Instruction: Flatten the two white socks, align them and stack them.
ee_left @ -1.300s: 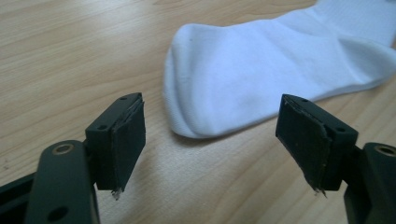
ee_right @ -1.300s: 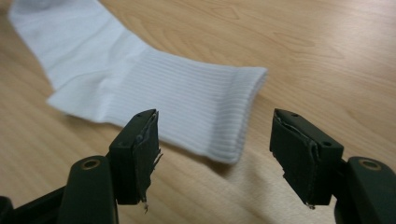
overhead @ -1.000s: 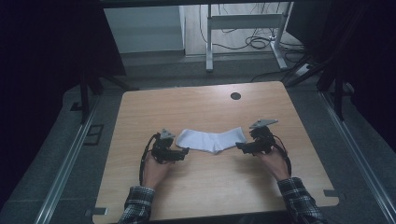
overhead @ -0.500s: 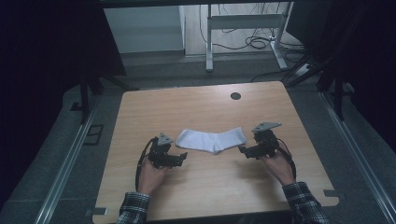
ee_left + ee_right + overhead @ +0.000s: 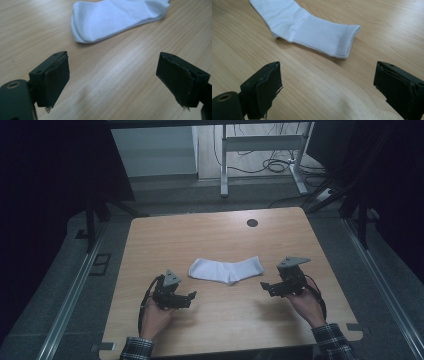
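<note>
A white sock (image 5: 226, 269) lies flat across the middle of a wooden tabletop (image 5: 210, 232), bent in a shallow curve, its toe end toward the left and its ribbed cuff toward the right. On the near side, a person in plaid sleeves holds a two-jaw tool in each hand. The left tool (image 5: 192, 296) sits near the toe end but apart from it; the right tool (image 5: 265, 287) sits just near of the cuff, also clear of the cloth. In the left gripper view the left tool (image 5: 120, 82) has its jaws spread wide over bare wood, with the sock (image 5: 117, 18) beyond them. The right gripper view gives the same picture at the other end: the right tool (image 5: 332, 87) stands fully open, its jaws having just finished opening, nothing between them, and the cuff of the sock (image 5: 312, 30) a little farther off. Neither tool has hold of anything.

By the look of it, the sock is laid out and let go, and the hands stand off between steps. Any further handling, such as folding the sock or lifting it, would call for each tool to travel forward to its own end, drop its pads to the tabletop and pinch the fabric edge cleanly, catching both layers.
</note>
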Demonstrator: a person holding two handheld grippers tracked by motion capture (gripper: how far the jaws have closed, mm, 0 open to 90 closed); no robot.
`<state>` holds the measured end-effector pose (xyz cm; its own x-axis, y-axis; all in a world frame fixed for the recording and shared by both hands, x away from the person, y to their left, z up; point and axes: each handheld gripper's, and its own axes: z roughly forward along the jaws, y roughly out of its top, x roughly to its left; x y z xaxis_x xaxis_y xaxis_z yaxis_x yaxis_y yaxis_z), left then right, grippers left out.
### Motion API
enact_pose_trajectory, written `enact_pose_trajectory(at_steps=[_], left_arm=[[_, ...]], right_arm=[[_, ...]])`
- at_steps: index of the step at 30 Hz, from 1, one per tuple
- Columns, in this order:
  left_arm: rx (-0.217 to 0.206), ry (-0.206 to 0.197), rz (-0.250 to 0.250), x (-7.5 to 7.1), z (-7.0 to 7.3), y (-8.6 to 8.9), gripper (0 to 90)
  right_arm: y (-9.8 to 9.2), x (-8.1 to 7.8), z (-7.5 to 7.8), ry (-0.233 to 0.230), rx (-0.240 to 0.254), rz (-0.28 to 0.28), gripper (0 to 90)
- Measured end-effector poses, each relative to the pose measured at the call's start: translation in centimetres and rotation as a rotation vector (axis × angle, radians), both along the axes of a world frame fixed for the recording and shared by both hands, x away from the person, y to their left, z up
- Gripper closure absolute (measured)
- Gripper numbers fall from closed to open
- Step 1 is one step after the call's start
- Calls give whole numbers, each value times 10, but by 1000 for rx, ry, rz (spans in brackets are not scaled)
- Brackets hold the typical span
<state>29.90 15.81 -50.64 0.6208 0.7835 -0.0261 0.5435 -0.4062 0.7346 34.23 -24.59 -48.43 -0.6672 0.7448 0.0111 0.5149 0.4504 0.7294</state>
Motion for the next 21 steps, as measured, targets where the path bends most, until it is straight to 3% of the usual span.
enact_pose_trajectory(at_steps=[11,21], left_arm=[[16,-2,-8,-26,-3,6,118],[12,6,-3,-46,-14,11,118]], right_arm=[[-12,-23,3,-16,-7,16,72],[-19,-36,-12,0,-19,27,72]])
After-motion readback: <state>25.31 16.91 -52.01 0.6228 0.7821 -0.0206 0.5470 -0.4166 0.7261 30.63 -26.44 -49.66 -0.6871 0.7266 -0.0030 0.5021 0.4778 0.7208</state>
